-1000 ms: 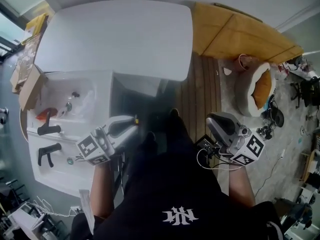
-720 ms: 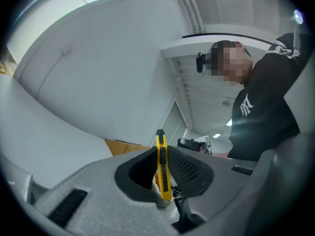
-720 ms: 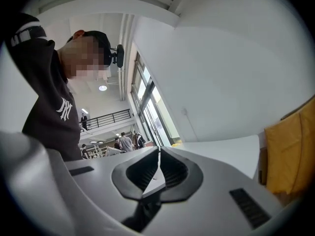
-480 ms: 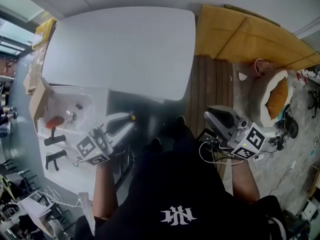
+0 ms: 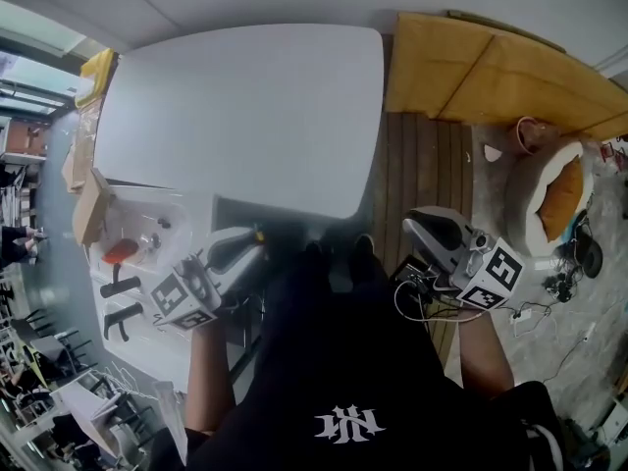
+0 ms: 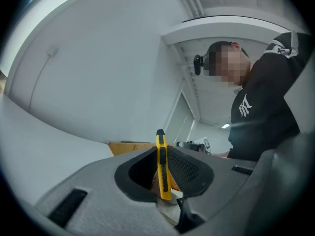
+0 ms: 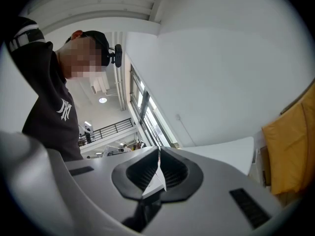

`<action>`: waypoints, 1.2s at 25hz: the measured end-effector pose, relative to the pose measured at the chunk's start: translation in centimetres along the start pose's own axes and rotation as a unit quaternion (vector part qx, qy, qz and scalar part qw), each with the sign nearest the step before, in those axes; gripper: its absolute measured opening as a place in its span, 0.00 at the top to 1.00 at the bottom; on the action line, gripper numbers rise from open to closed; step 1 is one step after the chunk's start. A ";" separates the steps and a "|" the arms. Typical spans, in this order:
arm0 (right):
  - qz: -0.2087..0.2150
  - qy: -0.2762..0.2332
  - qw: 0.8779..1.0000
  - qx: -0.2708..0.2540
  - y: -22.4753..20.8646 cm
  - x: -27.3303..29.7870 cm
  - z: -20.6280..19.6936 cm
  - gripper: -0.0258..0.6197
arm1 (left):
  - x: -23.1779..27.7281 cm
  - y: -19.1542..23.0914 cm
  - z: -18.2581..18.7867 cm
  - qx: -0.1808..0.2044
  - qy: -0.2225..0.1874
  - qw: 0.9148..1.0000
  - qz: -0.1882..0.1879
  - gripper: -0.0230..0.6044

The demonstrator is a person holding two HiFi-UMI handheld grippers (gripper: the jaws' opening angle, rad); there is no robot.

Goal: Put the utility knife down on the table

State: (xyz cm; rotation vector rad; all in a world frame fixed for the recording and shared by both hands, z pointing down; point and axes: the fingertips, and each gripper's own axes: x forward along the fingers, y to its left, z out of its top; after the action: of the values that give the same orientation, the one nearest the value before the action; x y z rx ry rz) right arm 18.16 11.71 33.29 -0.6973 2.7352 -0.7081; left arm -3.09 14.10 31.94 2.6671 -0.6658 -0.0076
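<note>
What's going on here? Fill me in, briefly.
A person stands at the near edge of a white table with a gripper in each hand. The left gripper is clamped on a yellow utility knife, whose tip sticks out past the jaws. The knife is not yet set down on the table. The right gripper has its jaws together and seems to hold nothing. It is off the table's right side, above the wooden floor.

Table (image 5: 245, 116) ahead (pet bed (image 5: 554, 199) right)
</note>
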 end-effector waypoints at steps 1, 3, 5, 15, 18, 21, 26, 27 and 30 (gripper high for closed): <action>-0.003 0.003 1.000 0.001 -0.3 0.3 -0.2 0.95 | 0.1 0.6 0.1 -0.001 -0.002 1.000 -0.003 0.87; -0.008 0.007 1.000 -0.001 -0.9 1.2 -0.3 0.95 | 0.3 2.1 0.1 -0.005 -0.001 1.000 -0.008 0.87; -0.018 0.009 1.000 -0.007 -1.6 2.2 -0.1 0.95 | 0.4 3.9 0.0 -0.008 0.000 1.000 -0.017 0.87; -0.045 0.054 0.997 -0.043 -4.5 14.6 2.3 0.95 | -1.3 16.5 3.6 0.008 -0.009 1.000 -0.029 0.87; -0.052 0.056 0.996 -0.055 -5.0 19.2 3.7 0.95 | -2.6 20.4 4.8 0.021 -0.004 0.999 -0.029 0.87; -0.056 0.066 0.994 -0.061 -4.8 22.4 4.2 0.95 | -3.9 24.3 4.8 0.004 0.003 1.000 -0.027 0.87; -0.078 0.093 0.992 -0.040 -6.9 22.4 2.9 0.95 | -1.7 28.4 3.4 -0.004 0.055 0.998 -0.015 0.87; -0.079 0.102 0.991 -0.034 -7.4 22.1 2.4 0.95 | -1.0 29.0 2.9 0.004 0.071 0.997 -0.008 0.87; -0.073 0.115 0.991 -0.013 -9.9 21.4 1.5 0.95 | 1.4 31.0 1.3 0.033 0.122 0.992 0.013 0.87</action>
State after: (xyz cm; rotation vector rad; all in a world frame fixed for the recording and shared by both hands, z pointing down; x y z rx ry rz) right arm 4.04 -7.22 34.87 -0.8809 2.9276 -0.8356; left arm -15.97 -12.12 42.41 2.6619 -0.6305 0.3493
